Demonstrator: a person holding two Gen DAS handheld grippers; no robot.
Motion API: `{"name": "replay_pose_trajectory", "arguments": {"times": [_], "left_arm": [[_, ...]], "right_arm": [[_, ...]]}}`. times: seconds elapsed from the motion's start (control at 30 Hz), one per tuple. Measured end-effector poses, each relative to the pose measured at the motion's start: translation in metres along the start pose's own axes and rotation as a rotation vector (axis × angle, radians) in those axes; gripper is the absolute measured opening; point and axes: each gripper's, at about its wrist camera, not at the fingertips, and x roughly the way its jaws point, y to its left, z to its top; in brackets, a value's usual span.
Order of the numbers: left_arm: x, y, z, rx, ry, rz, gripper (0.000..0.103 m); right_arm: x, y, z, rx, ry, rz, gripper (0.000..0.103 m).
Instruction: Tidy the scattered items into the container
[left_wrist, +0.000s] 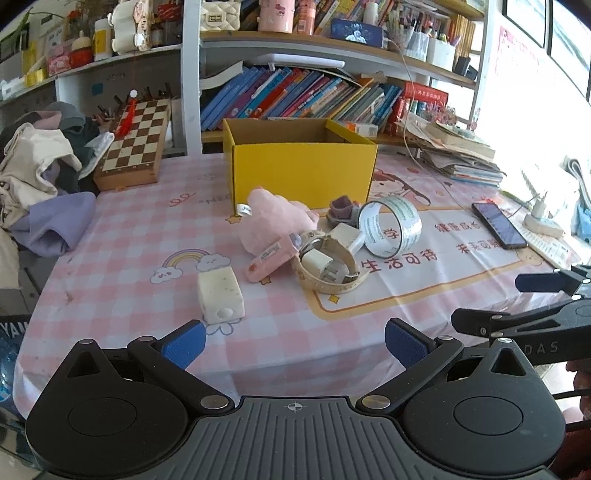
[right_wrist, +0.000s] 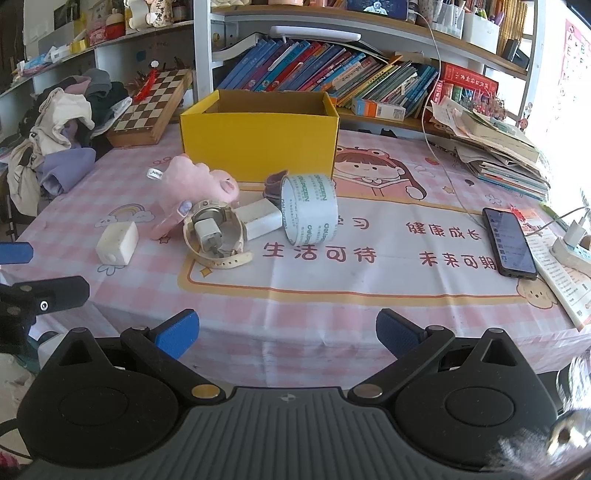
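An open yellow cardboard box (left_wrist: 301, 173) (right_wrist: 258, 147) stands on the pink checked table. In front of it lie a pink plush toy (left_wrist: 275, 218) (right_wrist: 195, 181), a clear tape roll (left_wrist: 389, 225) (right_wrist: 310, 208), a cream watch (left_wrist: 328, 269) (right_wrist: 216, 236) around a small white plug, a white charger block (left_wrist: 345, 236) (right_wrist: 260, 219), a pink stick-shaped item (left_wrist: 271, 258), a white cube (left_wrist: 220, 293) (right_wrist: 117, 243) and a small purple shoe (left_wrist: 343, 210). My left gripper (left_wrist: 293, 341) and right gripper (right_wrist: 286, 330) are open and empty at the table's near edge.
A black phone (left_wrist: 498, 224) (right_wrist: 509, 242) lies at the right, next to a power strip (right_wrist: 572, 251). A chessboard (left_wrist: 135, 142) and a heap of clothes (left_wrist: 37, 173) sit at the left. Stacked books (right_wrist: 498, 155) lie at the back right below bookshelves.
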Motion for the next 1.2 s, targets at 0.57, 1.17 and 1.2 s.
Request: {"name": "replay_pose_trajectory", "arguments": {"times": [0.57,1.17,1.2], "left_arm": [[0.0,0.0,-0.001,0.05,-0.002,0.042,0.103],[0.024,0.009,0.01,-0.005,0.058,0.078,0.103],[0.025,0.009,0.01,-0.005,0.063,0.078,0.103]], "right_arm": [[-0.005,0.01,0.005,-0.031,-0.007,0.049,0.101],[0.015,-0.001,0.013,-0.019,0.021,0.046,0.078],[0.017,-0.002,0.014,-0.014,0.024,0.047,0.078]]}}
